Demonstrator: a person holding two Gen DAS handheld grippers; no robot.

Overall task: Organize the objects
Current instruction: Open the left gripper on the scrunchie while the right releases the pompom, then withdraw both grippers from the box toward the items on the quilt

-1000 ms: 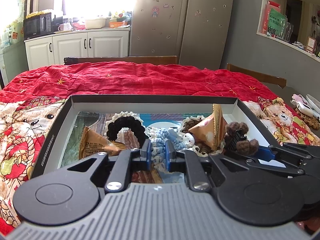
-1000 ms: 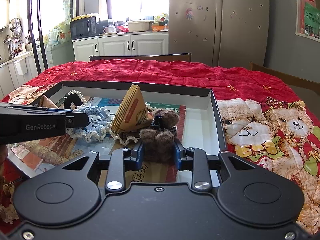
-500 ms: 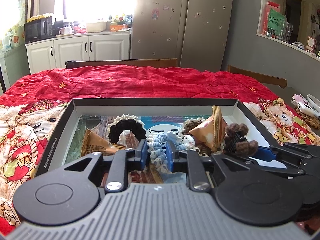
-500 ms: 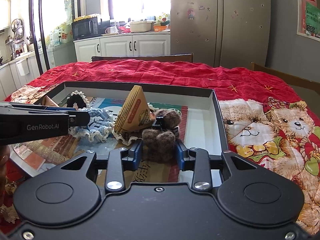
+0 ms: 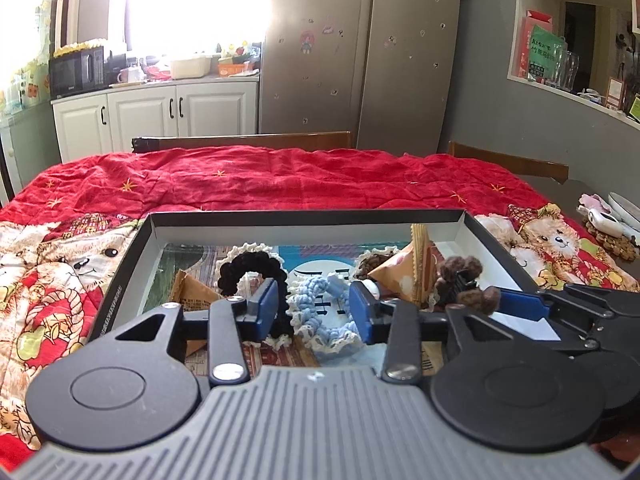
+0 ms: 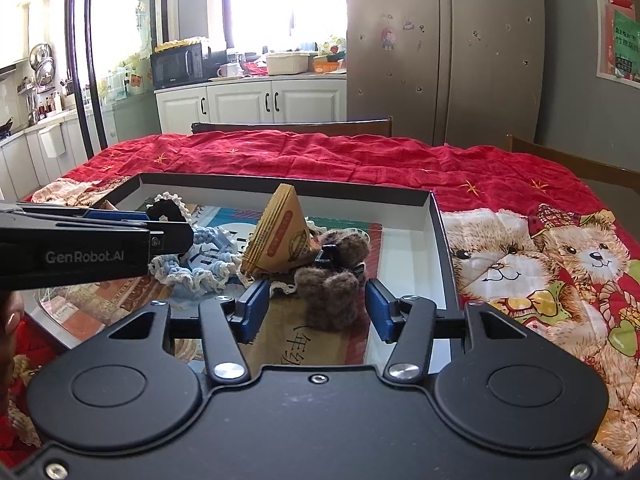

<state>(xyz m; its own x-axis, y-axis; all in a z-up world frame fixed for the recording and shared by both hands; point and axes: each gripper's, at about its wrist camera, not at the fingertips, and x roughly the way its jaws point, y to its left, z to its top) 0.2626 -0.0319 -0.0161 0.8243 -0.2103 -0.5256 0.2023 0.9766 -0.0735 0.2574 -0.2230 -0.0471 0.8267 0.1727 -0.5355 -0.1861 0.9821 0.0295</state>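
A black box lid [image 5: 120, 280] [image 6: 444, 240] lies on the red tablecloth and holds small items. My left gripper [image 5: 314, 308] is open above a light-blue crochet scrunchie [image 5: 320, 312], which lies between its pads. A black scrunchie [image 5: 250, 268] sits just left of it. My right gripper [image 6: 316, 310] is open around a brown fuzzy hair clip [image 6: 332, 280], which rests in the box. A triangular orange snack packet [image 6: 280, 236] [image 5: 416, 272] stands between the scrunchie and the clip. The left gripper shows side-on in the right wrist view [image 6: 172, 236].
Another tan packet [image 5: 192, 292] lies at the box's left. A red quilted cloth with bear prints [image 6: 540, 248] covers the table. Wooden chair backs [image 5: 248, 140] stand at the far edge. White items [image 5: 608, 216] lie on a mat at the far right.
Both grippers have opened: the left let go of the light-blue scrunchie, the right let go of the brown hair clip. Both items now rest in the box.
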